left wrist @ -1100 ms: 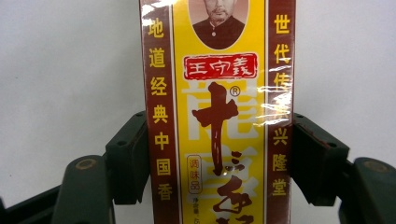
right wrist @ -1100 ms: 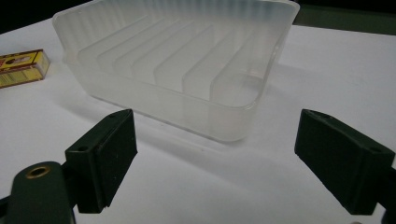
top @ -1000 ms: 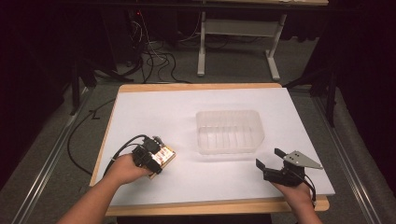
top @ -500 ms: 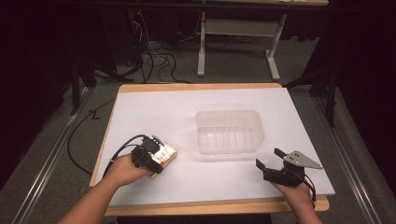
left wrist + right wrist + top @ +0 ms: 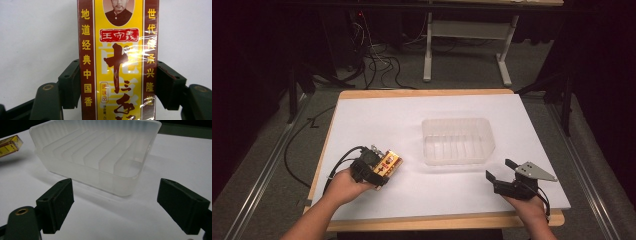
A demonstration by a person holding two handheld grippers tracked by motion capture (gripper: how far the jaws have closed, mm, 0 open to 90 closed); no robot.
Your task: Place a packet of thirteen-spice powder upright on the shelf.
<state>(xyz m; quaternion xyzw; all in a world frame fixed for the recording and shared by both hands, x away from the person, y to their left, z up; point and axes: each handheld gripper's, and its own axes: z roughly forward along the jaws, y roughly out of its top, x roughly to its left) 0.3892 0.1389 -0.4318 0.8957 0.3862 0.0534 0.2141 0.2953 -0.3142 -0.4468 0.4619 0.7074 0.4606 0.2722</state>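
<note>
We are holding a slim yellow-and-maroon cardboard box wrapped in clear film (image 5: pixel 117 62) in the left gripper (image 5: pixel 374 167) — both black pads are pressing on its long maroon sides, so the tongs are pinching it. In the high view the box is sitting low over the near left part of the white-covered table (image 5: pixel 377 120), its free end pointing right and slightly far, toward the clear ribbed plastic tray (image 5: pixel 458 141). The tray is standing upright near the table's middle, apart from the box. We are keeping the right gripper (image 5: pixel 504 172) at the near right edge of the table — its jaws are standing spread wide with nothing between them, aimed at the tray's near right corner. In the right gripper view the tray (image 5: pixel 100 152) is lying just beyond the open pads, with the box's yellow end (image 5: pixel 10 145) showing at the far left
</note>
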